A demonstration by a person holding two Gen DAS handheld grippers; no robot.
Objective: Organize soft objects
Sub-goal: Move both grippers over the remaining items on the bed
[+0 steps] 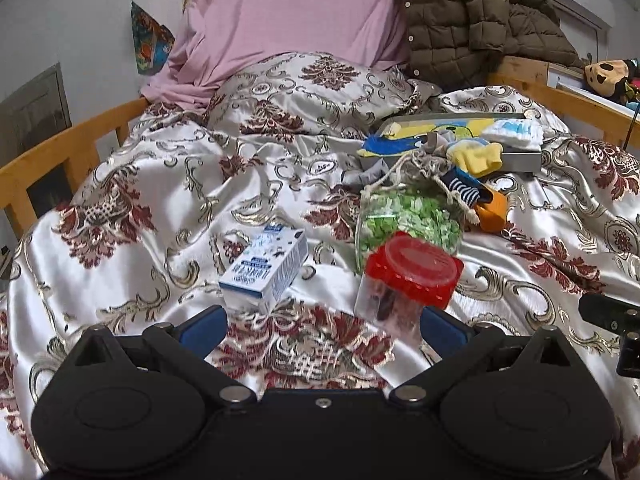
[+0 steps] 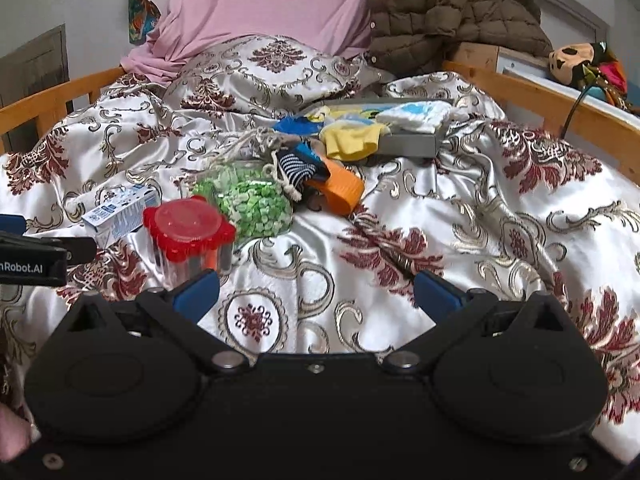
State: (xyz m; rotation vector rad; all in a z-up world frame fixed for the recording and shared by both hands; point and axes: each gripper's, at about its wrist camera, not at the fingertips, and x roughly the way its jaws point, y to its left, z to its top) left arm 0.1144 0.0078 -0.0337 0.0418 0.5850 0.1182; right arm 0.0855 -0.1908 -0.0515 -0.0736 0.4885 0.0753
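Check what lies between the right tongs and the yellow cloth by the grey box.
In the right wrist view, mostly bare patterned bedspread separates the right tongs from the yellow cloth; only the orange cup lies there, just before the cloth.

The bedspread (image 2: 400, 208) is glossy satin cloth, smooth and creased, with woven damask figures. The bed rail (image 1: 60, 152) is bare, matt wood. The jacket (image 1: 480, 20) is quilted matt fabric; the pink sheet (image 1: 288, 8) is soft matt cloth. The jar (image 1: 396, 300) is clear plastic with a ribbed, glossy red lid (image 2: 188, 224). The carton (image 1: 266, 268) is printed paperboard. The socks (image 2: 352, 140) are knitted cloth. The grippers' bodies are matt black plastic with metal rivets (image 1: 236, 394) and blue pads (image 2: 198, 290).
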